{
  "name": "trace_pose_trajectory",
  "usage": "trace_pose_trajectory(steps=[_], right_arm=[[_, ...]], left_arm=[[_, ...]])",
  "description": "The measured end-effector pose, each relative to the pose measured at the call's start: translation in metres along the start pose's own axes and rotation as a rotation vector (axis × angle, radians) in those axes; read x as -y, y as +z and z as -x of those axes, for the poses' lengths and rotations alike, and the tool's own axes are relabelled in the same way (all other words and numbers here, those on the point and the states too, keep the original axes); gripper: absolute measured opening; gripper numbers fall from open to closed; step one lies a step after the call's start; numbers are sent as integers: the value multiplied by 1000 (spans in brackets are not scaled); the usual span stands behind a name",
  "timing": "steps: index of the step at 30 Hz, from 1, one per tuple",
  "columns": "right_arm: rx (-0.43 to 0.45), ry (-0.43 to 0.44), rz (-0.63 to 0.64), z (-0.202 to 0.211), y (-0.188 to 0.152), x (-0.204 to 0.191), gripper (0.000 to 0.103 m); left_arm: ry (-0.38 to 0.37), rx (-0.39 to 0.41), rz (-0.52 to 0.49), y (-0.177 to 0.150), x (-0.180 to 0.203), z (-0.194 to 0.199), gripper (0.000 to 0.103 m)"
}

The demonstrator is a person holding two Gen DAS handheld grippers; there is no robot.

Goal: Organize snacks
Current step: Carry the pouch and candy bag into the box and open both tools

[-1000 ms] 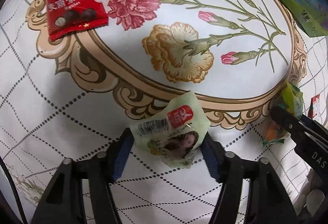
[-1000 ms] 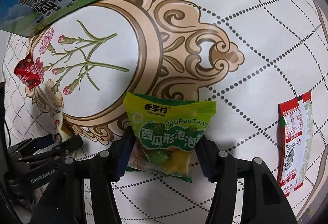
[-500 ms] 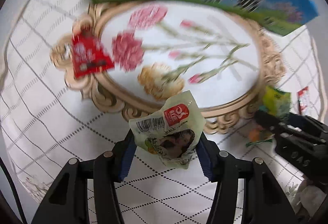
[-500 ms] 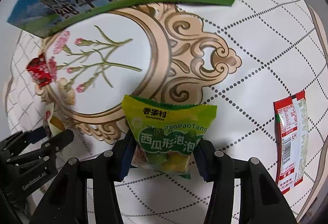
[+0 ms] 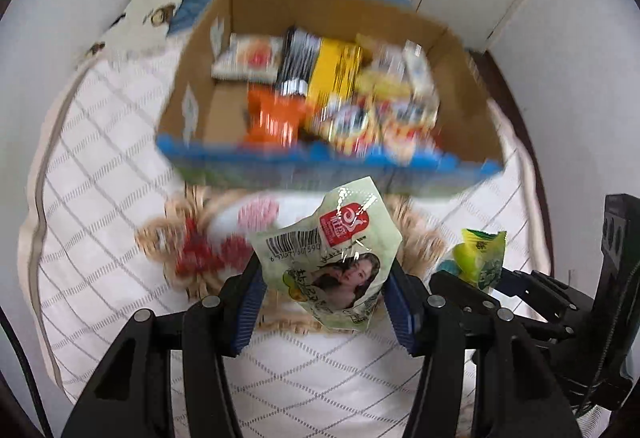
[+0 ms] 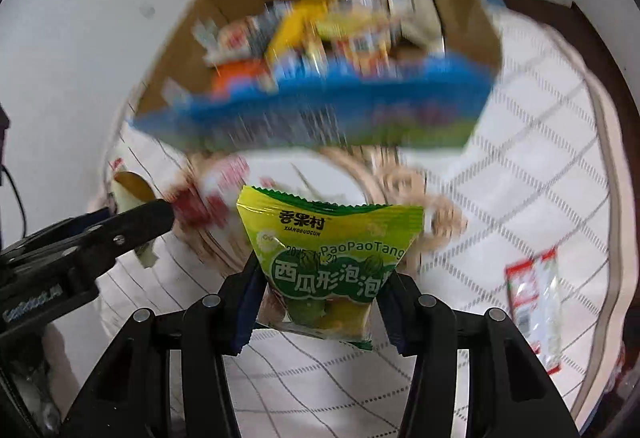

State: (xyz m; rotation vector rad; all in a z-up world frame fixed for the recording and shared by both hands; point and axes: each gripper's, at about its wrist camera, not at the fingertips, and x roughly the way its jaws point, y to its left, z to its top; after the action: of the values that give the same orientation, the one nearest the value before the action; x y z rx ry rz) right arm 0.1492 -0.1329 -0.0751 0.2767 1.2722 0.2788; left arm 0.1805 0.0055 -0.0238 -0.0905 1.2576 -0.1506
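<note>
Gripping a pale green snack packet (image 5: 336,258) between its blue pads, the left gripper (image 5: 324,298) holds it clear of the quilted white cloth (image 5: 100,197) below, the packet's red label and barcode facing the camera. The right gripper (image 6: 320,298) is likewise clamped on a yellow-green candy bag (image 6: 328,258), whose crimped top edge stands above the fingers while its lower part, with round sweets showing through, hangs between them. In the left wrist view the right gripper (image 5: 476,274) shows at the right edge with that same candy bag (image 5: 480,258) in it; in the right wrist view the left gripper's finger (image 6: 132,222) reaches in from the left edge.

Beyond both packets, at the far edge of the cloth, stands an open cardboard box (image 5: 460,85) with a blue and green printed front wall (image 6: 320,117). It is blurred, but packed with assorted snacks (image 5: 340,93): a yellow and black pack, an orange one, a white one with a red mark, and others too smeared to tell apart.

On the cloth's middle, just in front of the box, lies a small red packet (image 5: 196,250) on the ornate flower print. Near the cloth's right edge, well apart from everything else, lies a long red and clear wrapper (image 6: 534,306).
</note>
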Motion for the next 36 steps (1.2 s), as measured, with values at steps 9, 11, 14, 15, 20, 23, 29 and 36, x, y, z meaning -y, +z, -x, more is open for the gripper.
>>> trace_pose_trajectory(steps=[9, 11, 14, 15, 20, 23, 29, 36], right_arm=[[129, -94, 63, 29, 119, 1, 54], [117, -135, 66, 19, 143, 9, 54], [75, -203, 65, -4, 176, 24, 54], [62, -216, 60, -8, 182, 29, 54], [-17, -260, 29, -50, 202, 51, 54], [-63, -274, 9, -71, 204, 60, 58], [-72, -302, -8, -79, 212, 65, 93], [-57, -280, -12, -70, 205, 60, 94]], left_arm=[[93, 21, -31, 94, -14, -23, 53], [113, -18, -10, 113, -24, -41, 53], [144, -84, 14, 137, -38, -73, 54], [157, -105, 18, 142, -43, -84, 54], [192, -181, 50, 157, -61, -127, 55], [180, -220, 61, 163, -67, -145, 60], [173, -198, 39, 171, -62, -154, 94], [202, -144, 12, 166, -52, -139, 94]])
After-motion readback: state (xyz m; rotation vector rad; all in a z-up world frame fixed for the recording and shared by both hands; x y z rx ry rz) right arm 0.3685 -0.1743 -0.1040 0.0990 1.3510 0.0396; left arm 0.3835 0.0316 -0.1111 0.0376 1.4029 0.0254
